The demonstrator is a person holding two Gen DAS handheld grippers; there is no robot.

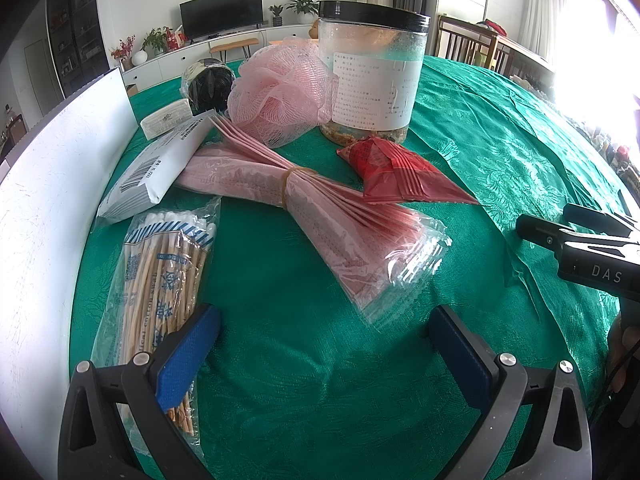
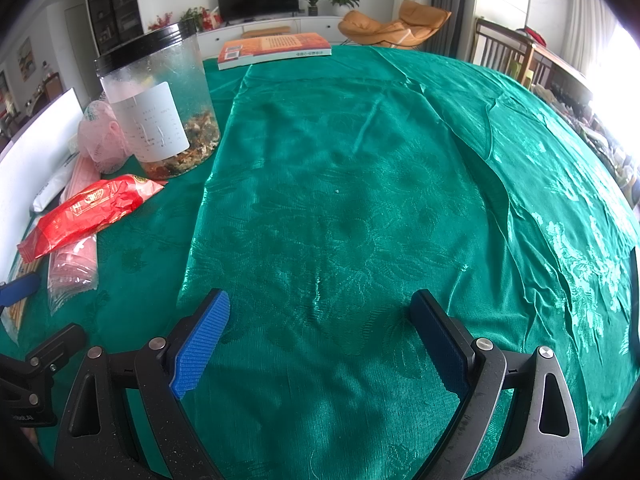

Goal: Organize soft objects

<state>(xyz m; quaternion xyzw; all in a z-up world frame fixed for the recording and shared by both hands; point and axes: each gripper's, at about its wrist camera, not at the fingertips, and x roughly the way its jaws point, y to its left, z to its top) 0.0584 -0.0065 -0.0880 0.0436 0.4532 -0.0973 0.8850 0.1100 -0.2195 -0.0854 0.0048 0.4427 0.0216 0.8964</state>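
Left gripper: jaws wide apart, nothing between the blue pads, low over the green damask tablecloth. Right gripper: jaws likewise spread, empty, above a folded green cloth layer well apart from the clutter.

Soft goods lie ahead of the left gripper. Bundle of pink face masks in clear sleeves, cinched by a rubber band, lying flat at centre. Pink mesh bath pouf behind it, touching a clear plastic jar with black lid; white label printed in small text, illegible. Red foil packet just in front of the jar, gold characters not readable.

Bag of cotton swabs beside the left pad; "cotton swab" partly legible. White packet with barcode overlaps the masks' far end. White board stands at left.

Right wrist view: orange-covered book at the table's far edge. "DAS" reads on the right gripper's body in the left wrist view.
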